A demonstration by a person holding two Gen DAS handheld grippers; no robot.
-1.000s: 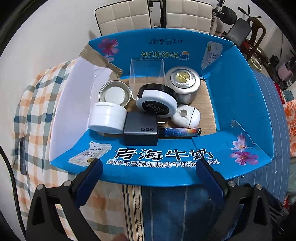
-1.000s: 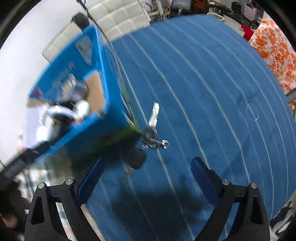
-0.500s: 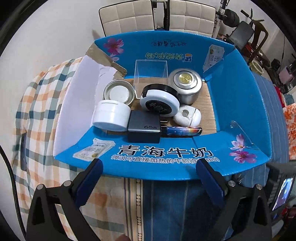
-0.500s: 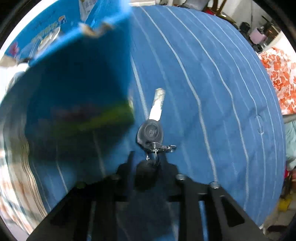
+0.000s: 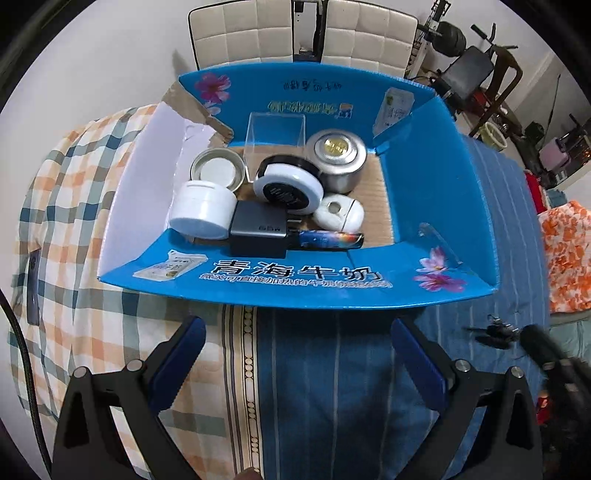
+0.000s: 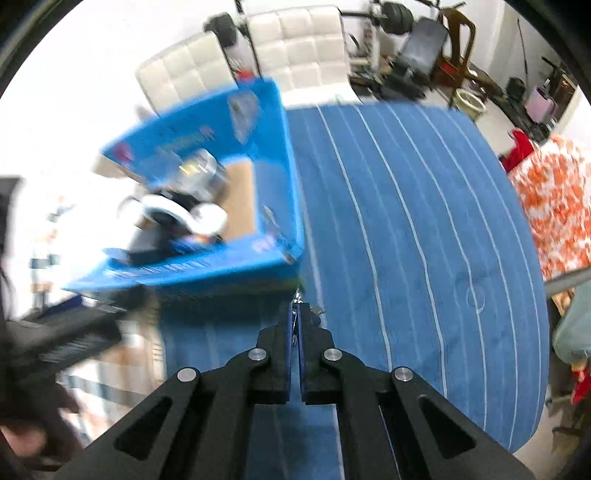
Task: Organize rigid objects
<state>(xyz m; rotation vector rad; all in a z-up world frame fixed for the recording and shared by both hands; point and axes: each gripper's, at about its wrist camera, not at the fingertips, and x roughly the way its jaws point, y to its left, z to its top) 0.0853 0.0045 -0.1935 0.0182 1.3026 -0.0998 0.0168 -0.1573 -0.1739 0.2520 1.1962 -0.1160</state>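
A blue cardboard box (image 5: 295, 284) holds a white jar (image 5: 201, 208), a black charger (image 5: 258, 232), a round black-and-white case (image 5: 288, 188), a silver tin (image 5: 338, 157) and other small items. My left gripper (image 5: 295, 347) hangs open over the cloth in front of the box, holding nothing. My right gripper (image 6: 295, 314) is shut on a bunch of keys (image 6: 297, 295); only a bit of metal shows past its tips. In the left wrist view the keys (image 5: 495, 329) hang blurred from the right gripper (image 5: 535, 339), right of the box (image 6: 284, 155).
A blue striped cloth (image 6: 406, 206) covers the surface right of the box, a plaid cloth (image 5: 66, 221) the left. Two white padded chairs (image 5: 306, 33) stand behind the box. An orange floral fabric (image 6: 554, 206) lies far right, with exercise gear (image 5: 469, 66) beyond.
My right gripper has shut on the key bunch that lay on the blue cloth and lifted it. My left gripper has drawn back a little from the box, staying open.
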